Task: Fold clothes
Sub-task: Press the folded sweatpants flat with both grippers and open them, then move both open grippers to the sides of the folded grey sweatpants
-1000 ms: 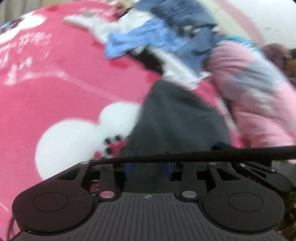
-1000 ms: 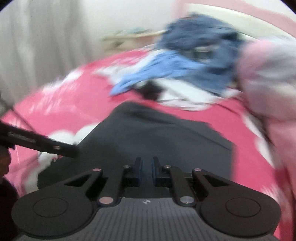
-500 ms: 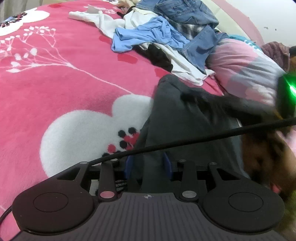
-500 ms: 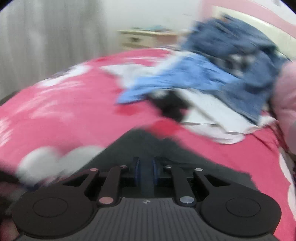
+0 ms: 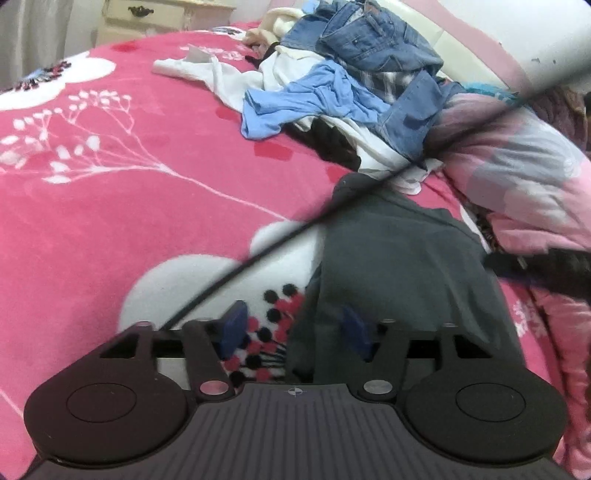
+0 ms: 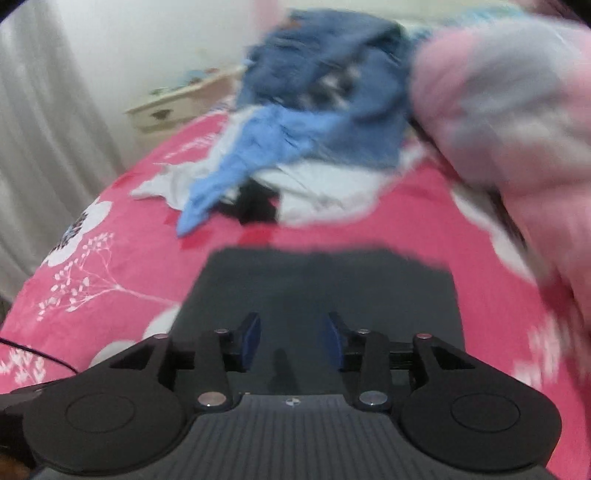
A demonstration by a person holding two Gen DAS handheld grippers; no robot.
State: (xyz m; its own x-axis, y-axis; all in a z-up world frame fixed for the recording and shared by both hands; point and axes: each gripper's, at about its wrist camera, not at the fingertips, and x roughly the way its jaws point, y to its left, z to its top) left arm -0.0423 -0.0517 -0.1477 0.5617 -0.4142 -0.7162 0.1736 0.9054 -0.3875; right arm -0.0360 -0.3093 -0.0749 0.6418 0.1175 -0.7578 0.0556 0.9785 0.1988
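Note:
A dark grey garment point(image 5: 399, 258) lies folded flat on the pink bed cover point(image 5: 129, 206). My left gripper point(image 5: 293, 334) is open over the garment's near left edge, with nothing between its blue pads. The same garment point(image 6: 325, 291) fills the lower middle of the blurred right wrist view. My right gripper point(image 6: 291, 338) stands open just above it, holding nothing. A black cable point(image 5: 280, 243) crosses the left wrist view diagonally.
A heap of clothes lies at the far side of the bed: jeans point(image 5: 376, 40), a light blue shirt point(image 5: 306, 99), white pieces point(image 5: 221, 77). A pink and grey quilt point(image 5: 517, 177) is bunched at the right. A cream nightstand point(image 5: 155, 18) stands beyond the bed.
Both grippers were shut on the dark grey garment and have let go, standing open now. The garment has settled flat on the bed. The cable has swung from level to diagonal.

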